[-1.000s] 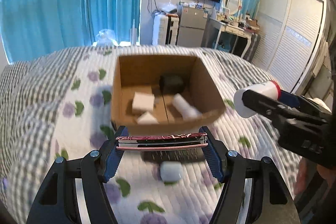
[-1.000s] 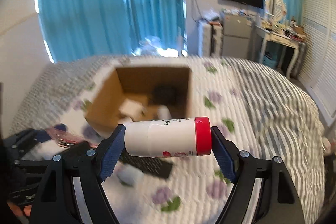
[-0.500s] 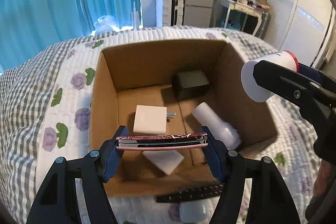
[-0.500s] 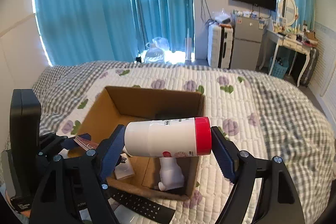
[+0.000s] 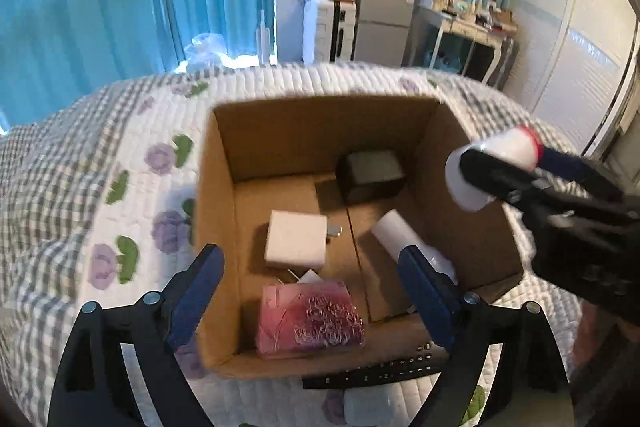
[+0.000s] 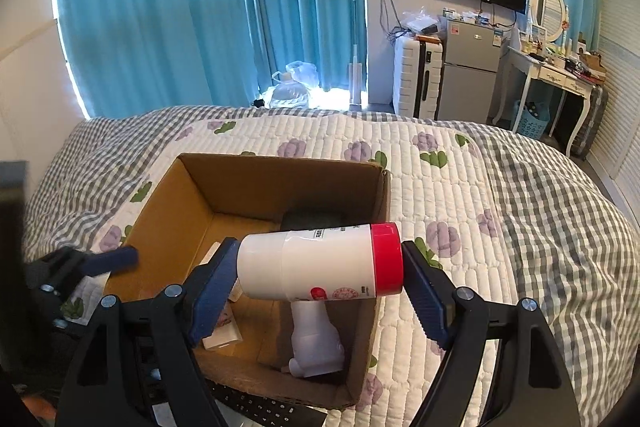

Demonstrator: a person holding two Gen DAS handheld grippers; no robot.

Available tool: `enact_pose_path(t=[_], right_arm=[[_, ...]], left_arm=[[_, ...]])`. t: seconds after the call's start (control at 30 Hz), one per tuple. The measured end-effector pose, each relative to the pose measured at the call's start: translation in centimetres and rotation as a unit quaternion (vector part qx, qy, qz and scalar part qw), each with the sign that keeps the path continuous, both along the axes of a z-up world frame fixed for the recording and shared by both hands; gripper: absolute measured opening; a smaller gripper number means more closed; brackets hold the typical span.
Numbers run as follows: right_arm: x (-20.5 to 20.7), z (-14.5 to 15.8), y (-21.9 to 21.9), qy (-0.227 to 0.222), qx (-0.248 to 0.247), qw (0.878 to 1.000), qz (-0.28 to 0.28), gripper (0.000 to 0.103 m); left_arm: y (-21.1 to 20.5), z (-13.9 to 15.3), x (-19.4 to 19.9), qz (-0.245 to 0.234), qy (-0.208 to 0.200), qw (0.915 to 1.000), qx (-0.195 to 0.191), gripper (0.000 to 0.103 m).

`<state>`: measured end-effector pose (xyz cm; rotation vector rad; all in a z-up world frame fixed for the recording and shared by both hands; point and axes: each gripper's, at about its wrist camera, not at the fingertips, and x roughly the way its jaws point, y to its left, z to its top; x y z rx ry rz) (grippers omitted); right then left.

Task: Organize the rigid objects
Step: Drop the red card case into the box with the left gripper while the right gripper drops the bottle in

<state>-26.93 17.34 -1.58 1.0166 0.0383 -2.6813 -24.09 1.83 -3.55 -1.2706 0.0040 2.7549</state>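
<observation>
A cardboard box [image 5: 320, 131] stands open on the quilted bed. My left gripper [image 5: 310, 257] hangs over its near side, its jaws opening with nothing between the pads. Below it a flat pink patterned case [image 5: 310, 319] lies on the box floor against the near wall. My right gripper [image 6: 318, 253] is shut on a white bottle with a red cap [image 6: 332, 263], gripped end to end and held sideways over the right part of the box [image 6: 280, 179]. The left wrist view shows that bottle [image 5: 492, 167] at the right rim.
Inside the box lie a black block [image 5: 372, 175], a white charger block [image 5: 296, 239] and a white spray bottle [image 5: 404, 235]. A black remote [image 5: 380, 367] and a small white object [image 5: 368, 403] lie on the quilt in front. Furniture stands beyond the bed.
The left jaws have spread and let go of the pink case, which now lies in the box. Both grippers came forward over the box; the right still holds its bottle.
</observation>
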Motion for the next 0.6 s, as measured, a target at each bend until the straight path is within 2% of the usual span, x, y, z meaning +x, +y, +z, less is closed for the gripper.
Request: enact_pose_path(t=[0.23, 0.3, 0.47, 0.57, 0.6], right_arm=[[-1.7, -0.5, -1.9, 0.0, 0.021, 1.0, 0.006, 0.075], [-2.2, -1.4, -3.1, -0.005, 0.037, 0.999, 0.016, 0.065], [-1.6, -2.5, -3.3, -0.014, 0.016, 1.0, 0.022, 0.065], [-0.2, -1.8, -2.5, -0.009, 0.003, 1.0, 0.022, 0.067], [0.5, -1.2, -2.2, -0.003, 0.003, 1.0, 0.021, 0.07]], left_arm=[[-3.1, 2.4, 2.6, 0.03, 0.042, 0.9986, -0.005, 0.096], [-4.0, 2.4, 2.7, 0.036, 0.044, 0.9984, -0.002, 0.096], [-4.7, 2.1, 3.4, 0.036, 0.047, 0.9982, -0.006, 0.096], [-4.7, 2.2, 4.2, 0.039, 0.048, 0.9981, -0.004, 0.096], [-4.7, 2.4, 4.4, 0.04, 0.05, 0.9979, -0.004, 0.096]])
